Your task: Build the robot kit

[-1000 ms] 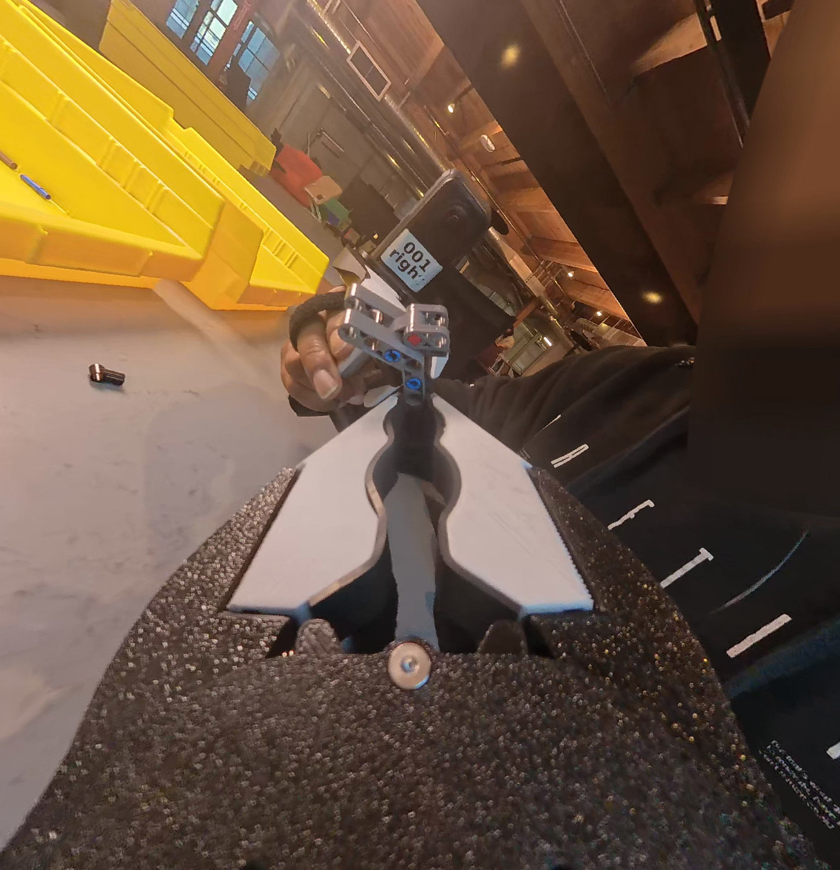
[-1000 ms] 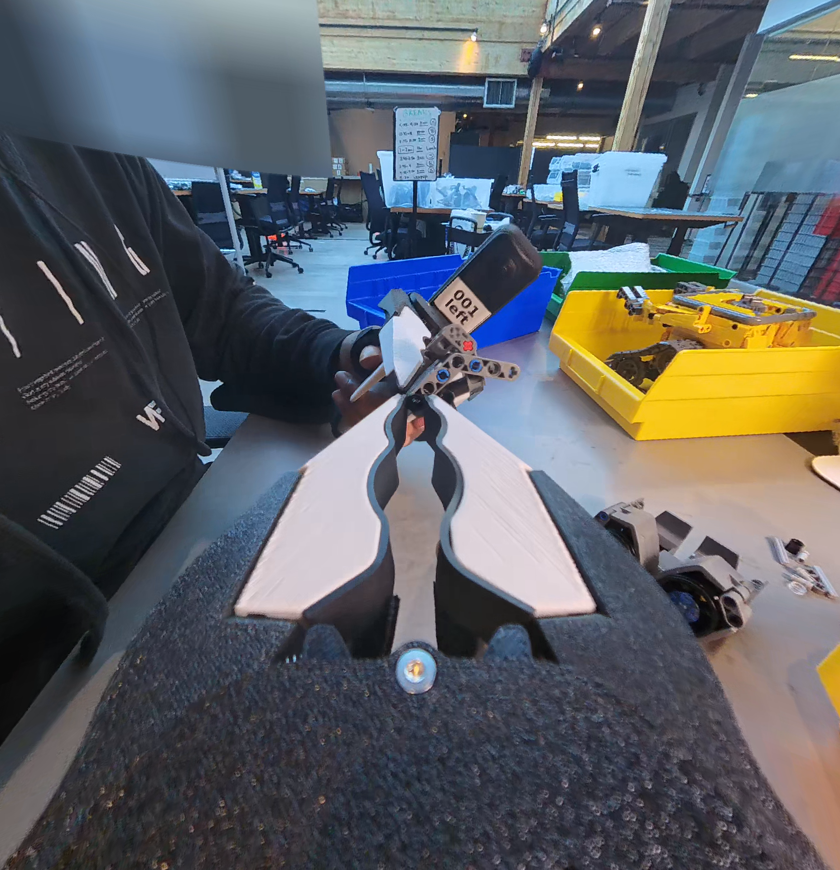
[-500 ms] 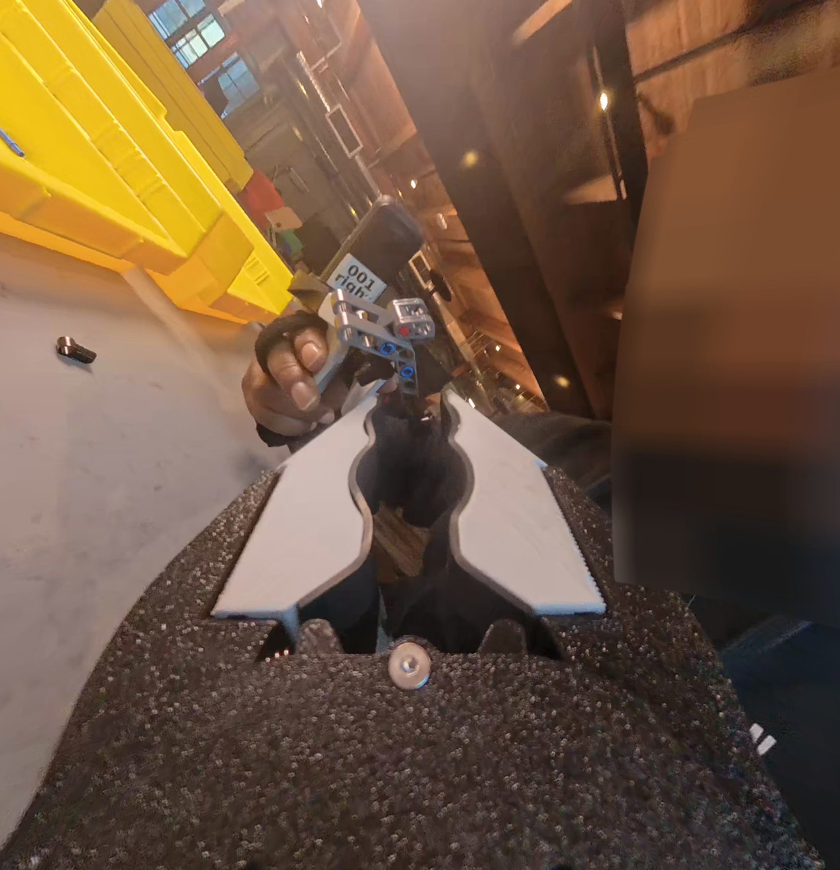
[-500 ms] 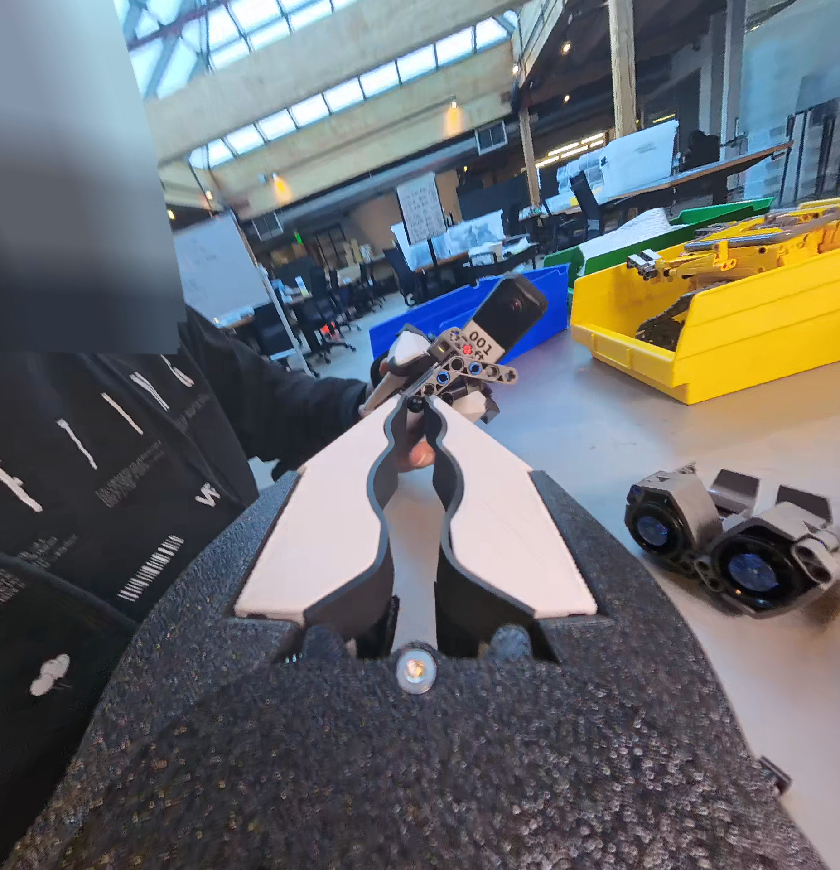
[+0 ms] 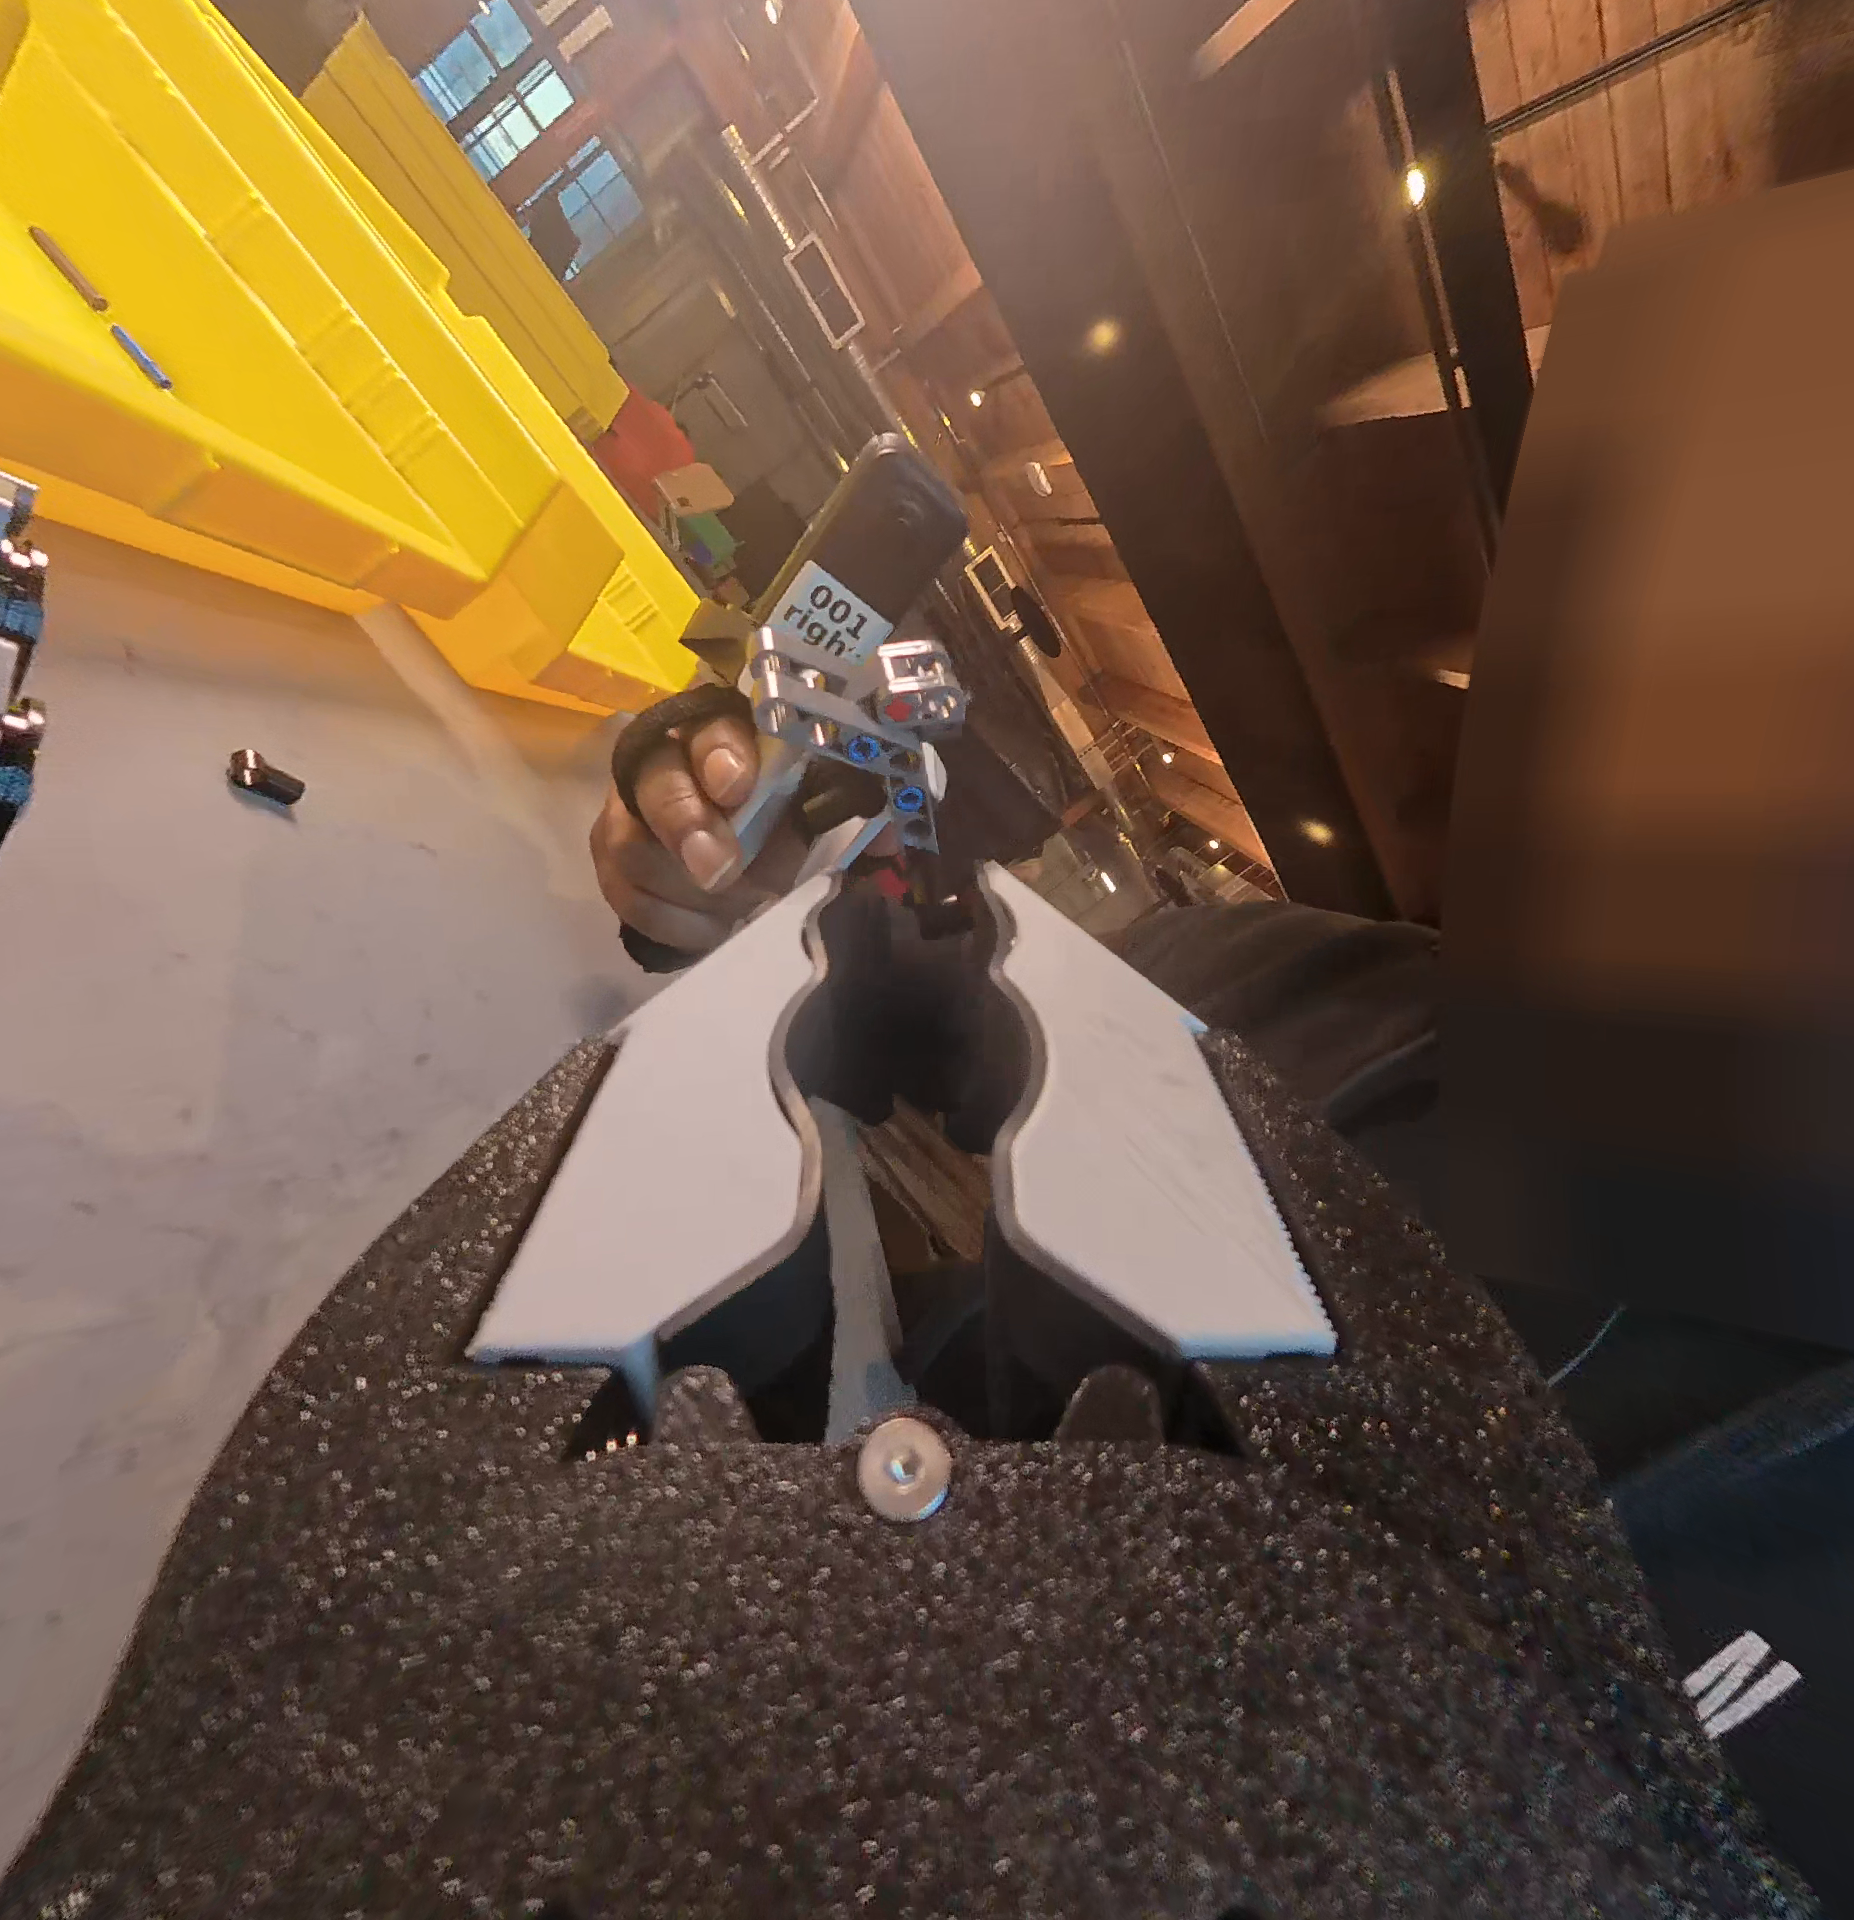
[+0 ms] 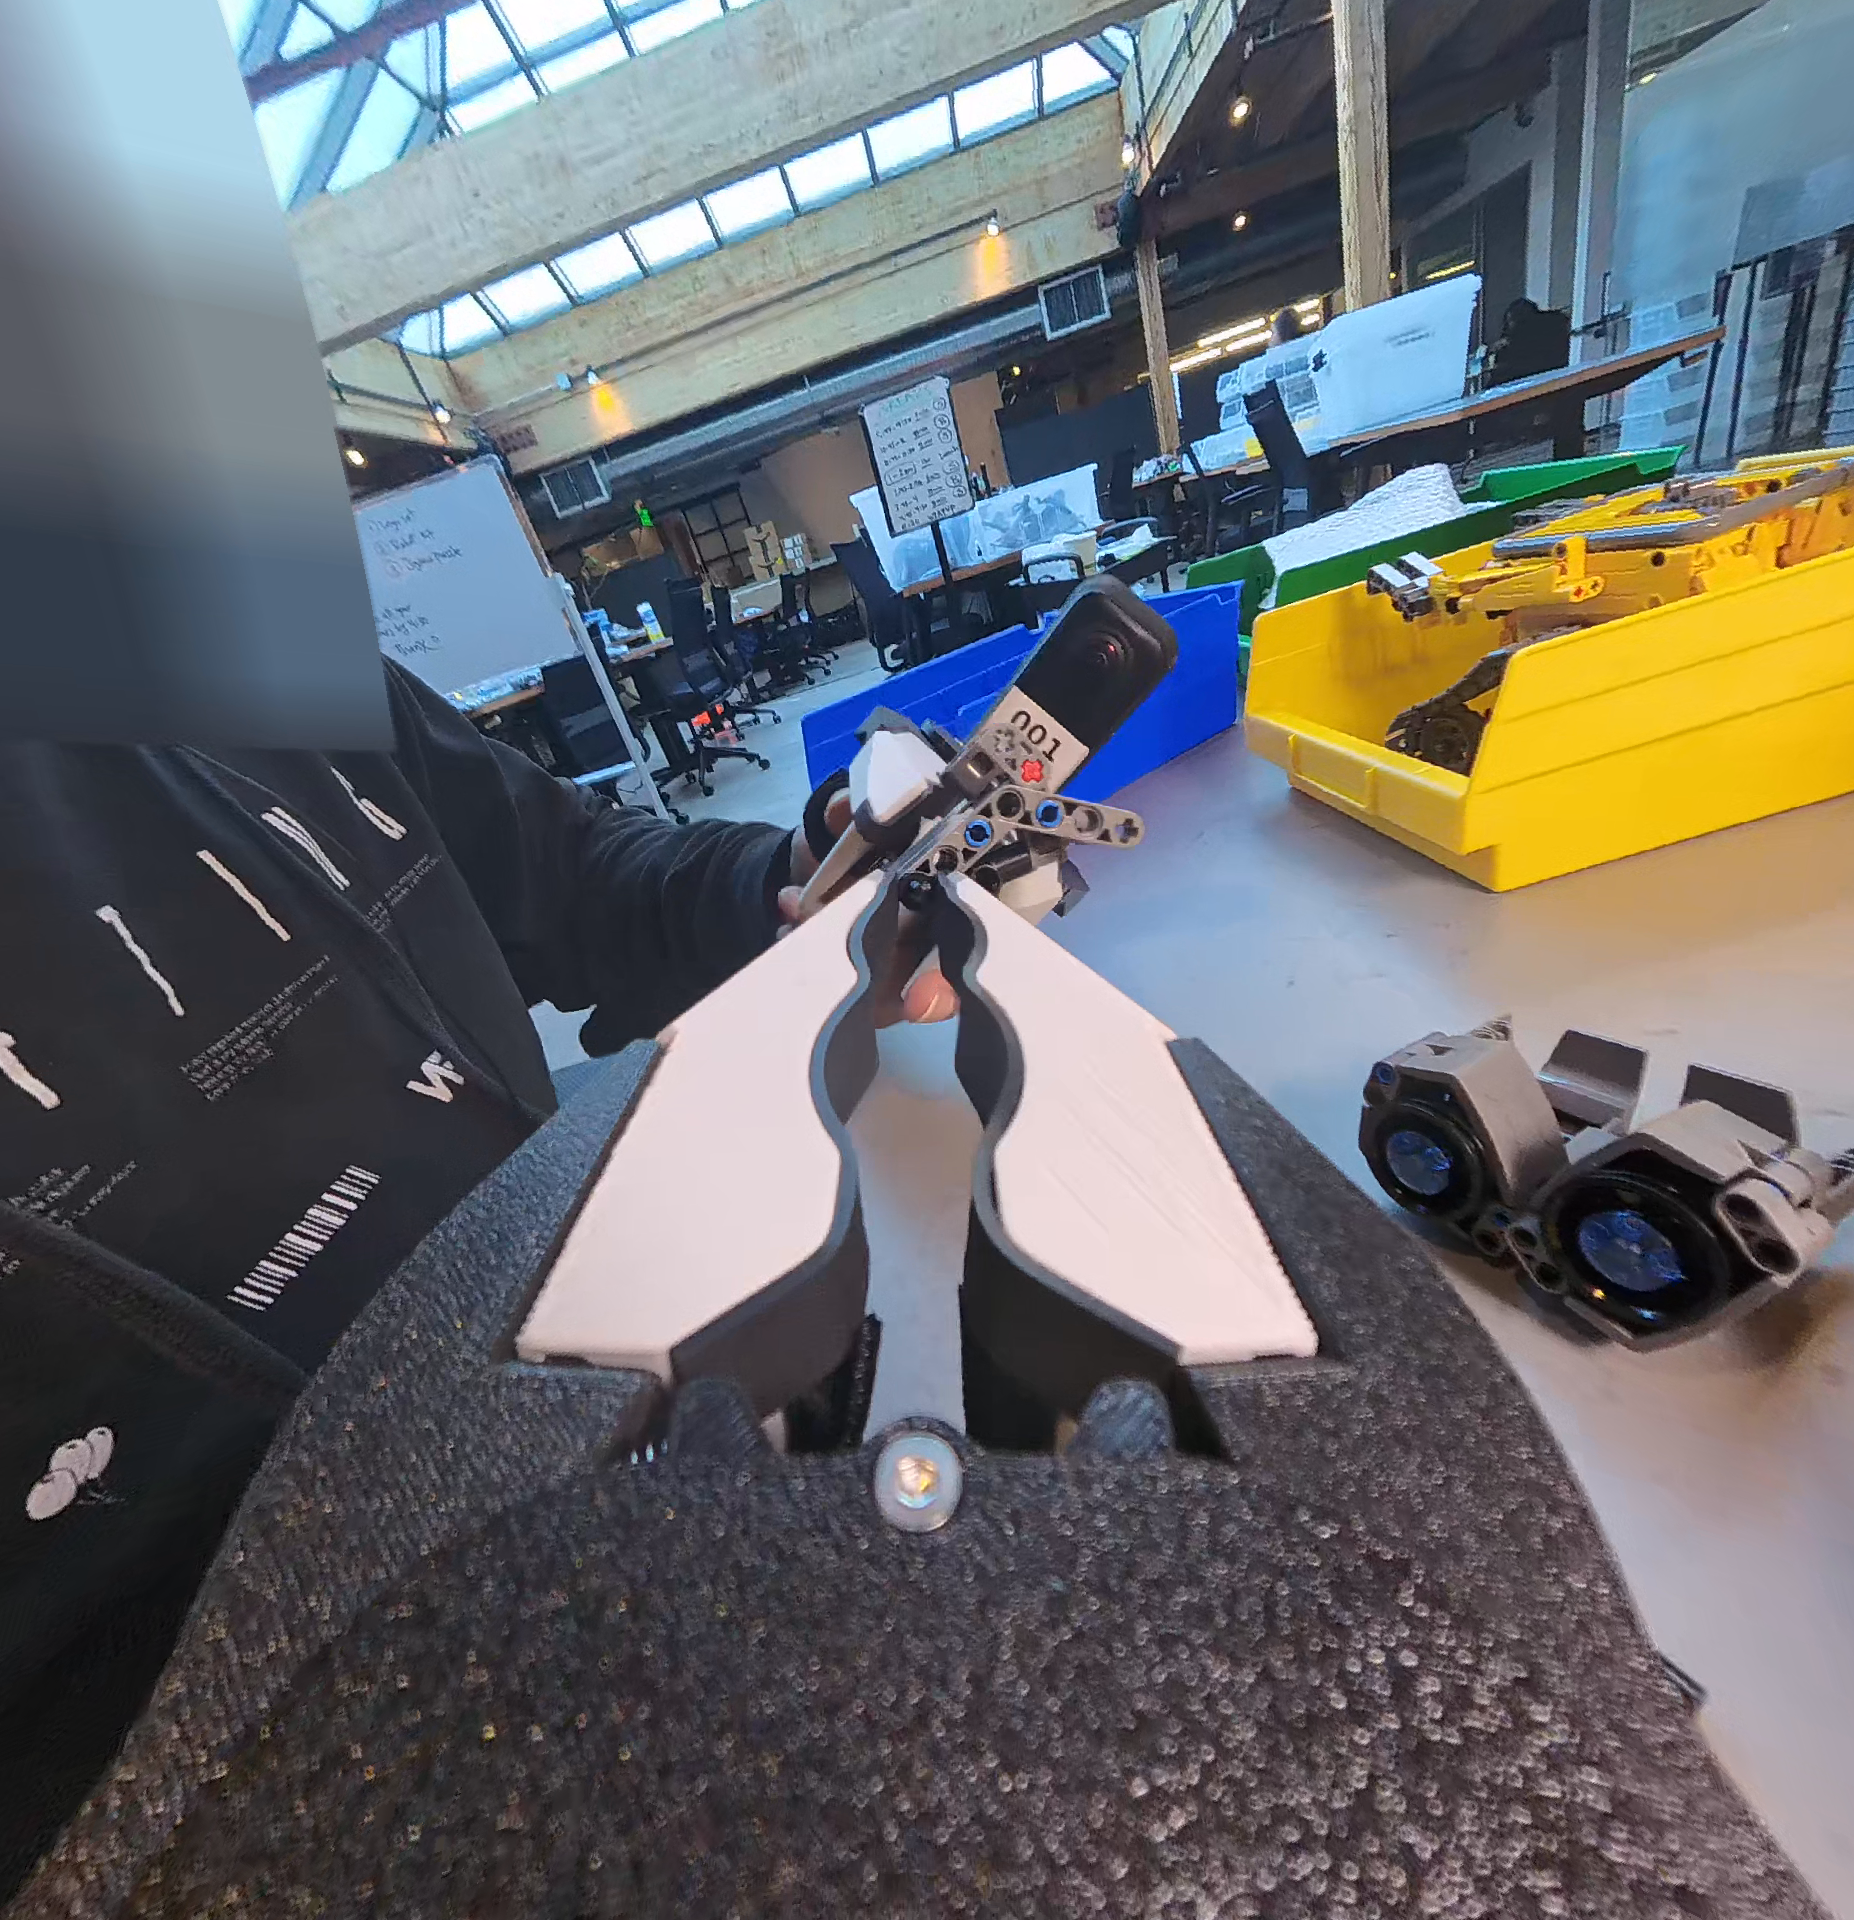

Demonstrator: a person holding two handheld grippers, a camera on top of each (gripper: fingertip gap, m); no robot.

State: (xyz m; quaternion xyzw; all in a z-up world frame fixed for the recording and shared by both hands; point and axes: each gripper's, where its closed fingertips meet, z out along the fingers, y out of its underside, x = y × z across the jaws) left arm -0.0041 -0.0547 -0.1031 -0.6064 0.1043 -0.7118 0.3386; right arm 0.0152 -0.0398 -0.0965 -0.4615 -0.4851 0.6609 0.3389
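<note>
At mid-frame in both views, a grey beam assembly (image 5: 850, 717) is gripped from opposite ends by the closed left gripper (image 5: 907, 883) and right gripper (image 6: 923, 894) above the table (image 6: 1318, 935), a motor block (image 6: 1588, 1174) being seen lower right.

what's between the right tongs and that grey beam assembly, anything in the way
Nothing visible. The right tongs are closed on the grey beam assembly, and the left tongs grip it from the opposite side.
</note>
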